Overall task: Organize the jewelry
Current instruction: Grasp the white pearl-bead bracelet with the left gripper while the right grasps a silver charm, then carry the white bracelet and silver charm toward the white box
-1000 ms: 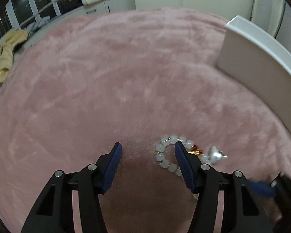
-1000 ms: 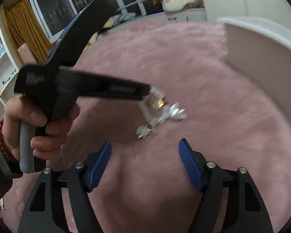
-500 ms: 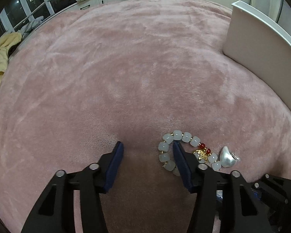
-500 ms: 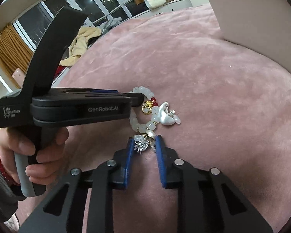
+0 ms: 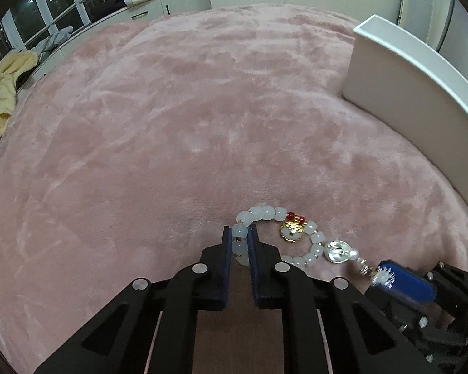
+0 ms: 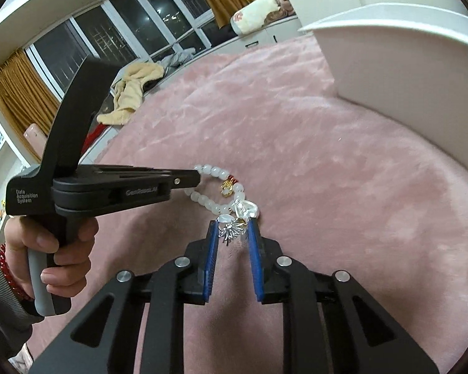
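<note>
Left wrist: left gripper (image 5: 240, 235) fingers pinching bracelet (image 5: 266, 213) beads, right gripper (image 6: 232, 230) fingers pinching its charm (image 6: 232, 232).

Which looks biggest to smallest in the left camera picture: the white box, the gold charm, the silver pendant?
1. white box, by far.
2. and 3. silver pendant and gold charm: they look alike in size, too close to rank.

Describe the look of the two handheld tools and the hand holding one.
Both tools are black plastic with blue ribbed pads and silver rivets. The left tool bears white "Data Acquisition System" lettering and a grey grip. The left hand is bare, with a red bead bracelet and dark cuff.
</note>
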The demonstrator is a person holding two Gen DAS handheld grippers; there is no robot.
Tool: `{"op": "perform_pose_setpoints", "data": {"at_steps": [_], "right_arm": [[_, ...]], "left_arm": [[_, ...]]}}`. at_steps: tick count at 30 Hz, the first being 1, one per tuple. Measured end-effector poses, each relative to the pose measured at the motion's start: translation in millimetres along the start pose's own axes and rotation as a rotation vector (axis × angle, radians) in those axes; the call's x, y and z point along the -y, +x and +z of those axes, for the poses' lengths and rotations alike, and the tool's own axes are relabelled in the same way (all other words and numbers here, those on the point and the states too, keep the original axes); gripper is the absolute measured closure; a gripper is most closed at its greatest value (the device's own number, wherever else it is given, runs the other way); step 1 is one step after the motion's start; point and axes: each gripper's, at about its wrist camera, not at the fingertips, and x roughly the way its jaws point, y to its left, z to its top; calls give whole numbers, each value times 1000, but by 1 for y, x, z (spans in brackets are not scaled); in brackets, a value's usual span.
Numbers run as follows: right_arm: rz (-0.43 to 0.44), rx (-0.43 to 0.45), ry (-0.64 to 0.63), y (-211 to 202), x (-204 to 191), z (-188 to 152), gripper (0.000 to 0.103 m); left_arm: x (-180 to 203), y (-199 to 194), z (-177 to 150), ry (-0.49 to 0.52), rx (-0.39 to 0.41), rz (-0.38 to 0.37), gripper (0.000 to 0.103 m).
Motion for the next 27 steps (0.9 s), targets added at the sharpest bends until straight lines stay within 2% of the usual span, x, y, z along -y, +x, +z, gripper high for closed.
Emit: {"op": "perform_pose_setpoints", "data": {"at_steps": [5,15,22,27], "right_arm": [[-11,49,9,-21,3,5,83],[-39,85,-48,-43,-6,8,83],[4,141,-67,-75,-8,13,83],[73,179,17,-91,5,18,82]], "left_arm": [[-3,-21,2,-7,33,4,88],[-3,-79,13,-6,129,6,88],[-2,-115,19,1,191,-3,88],[0,-129,20,-4,215,1,88]]}}
